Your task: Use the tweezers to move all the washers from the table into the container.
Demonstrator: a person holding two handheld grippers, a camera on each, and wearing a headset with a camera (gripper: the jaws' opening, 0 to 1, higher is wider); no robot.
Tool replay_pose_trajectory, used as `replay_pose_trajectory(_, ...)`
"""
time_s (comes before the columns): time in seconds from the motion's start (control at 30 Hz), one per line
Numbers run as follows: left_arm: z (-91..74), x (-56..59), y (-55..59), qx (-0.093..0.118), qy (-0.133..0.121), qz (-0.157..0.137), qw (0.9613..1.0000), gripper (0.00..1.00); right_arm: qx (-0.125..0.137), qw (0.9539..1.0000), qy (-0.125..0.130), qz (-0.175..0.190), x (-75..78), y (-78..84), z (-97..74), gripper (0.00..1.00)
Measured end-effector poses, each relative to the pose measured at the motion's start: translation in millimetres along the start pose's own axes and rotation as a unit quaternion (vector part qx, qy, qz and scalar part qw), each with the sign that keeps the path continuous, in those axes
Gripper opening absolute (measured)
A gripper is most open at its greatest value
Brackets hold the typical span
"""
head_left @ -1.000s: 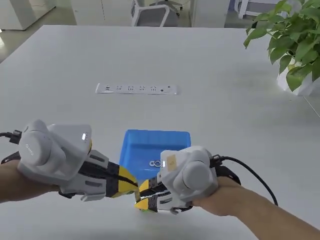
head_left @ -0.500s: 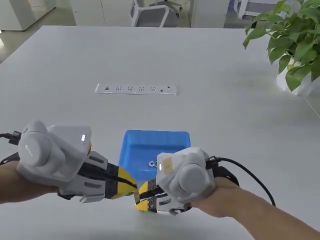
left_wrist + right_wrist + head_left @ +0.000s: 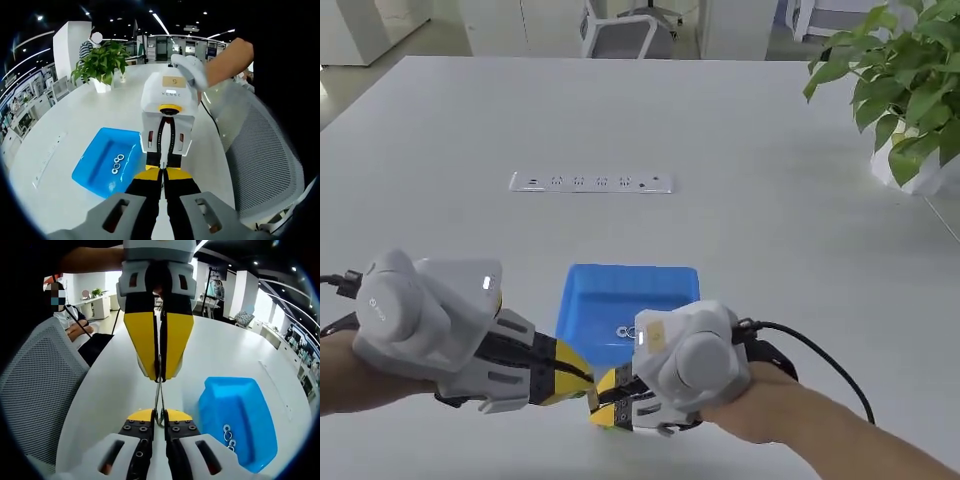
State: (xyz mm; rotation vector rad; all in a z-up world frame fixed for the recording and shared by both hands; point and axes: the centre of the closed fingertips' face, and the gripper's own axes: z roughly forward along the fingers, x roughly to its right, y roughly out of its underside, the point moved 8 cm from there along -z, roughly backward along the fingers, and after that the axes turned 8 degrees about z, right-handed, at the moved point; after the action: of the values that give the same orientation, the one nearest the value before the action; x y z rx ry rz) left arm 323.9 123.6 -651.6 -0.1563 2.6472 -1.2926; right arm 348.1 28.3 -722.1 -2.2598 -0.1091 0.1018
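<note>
We see the tweezers (image 3: 158, 392) as a thin metal pair with the legs pressed together. They run straight between the closed yellow jaw tips of the left gripper (image 3: 159, 376) and those of the right gripper (image 3: 159, 417). The container (image 3: 620, 285) is a shallow blue rectangular tray, open-topped, lying flat on the white table (image 3: 740, 200) just beside them. The washers (image 3: 626, 330), a few small silver rings, lie clustered on its floor toward the near end.
</note>
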Motion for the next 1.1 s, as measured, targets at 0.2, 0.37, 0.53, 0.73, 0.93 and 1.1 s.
replay_pose_trajectory(0.2,-1.2,1.0,0.6,-0.004,-0.003,0.002,1.0000,0.06,-0.002,1.0000,-0.002,0.000,-0.3,-0.7,0.4,0.08)
replay_pose_trajectory(0.37,-4.3,2.0,2.9,-0.004,-0.008,-0.006,0.9999,0.11,-0.004,1.0000,-0.002,-0.001,-1.5,-0.6,0.1,0.08)
replay_pose_trajectory(0.53,-10.8,3.4,3.4,0.007,-0.018,-0.026,0.9995,0.19,-0.006,0.9999,-0.007,-0.005,-4.8,-3.1,-1.5,0.08)
replay_pose_trajectory(0.73,-14.7,5.6,6.8,0.011,-0.032,-0.038,0.9987,0.30,-0.007,0.9999,-0.007,-0.008,-6.0,-6.6,-5.5,0.08)
replay_pose_trajectory(0.93,-16.5,8.9,8.6,0.019,-0.045,-0.051,0.9975,0.45,-0.001,0.9999,-0.005,-0.011,-6.1,-13.7,-14.1,0.08)
replay_pose_trajectory(1.1,-18.2,11.2,9.8,0.027,-0.054,-0.064,0.9961,0.51,0.002,0.9999,-0.005,-0.014,-6.4,-19.5,-21.3,0.08)
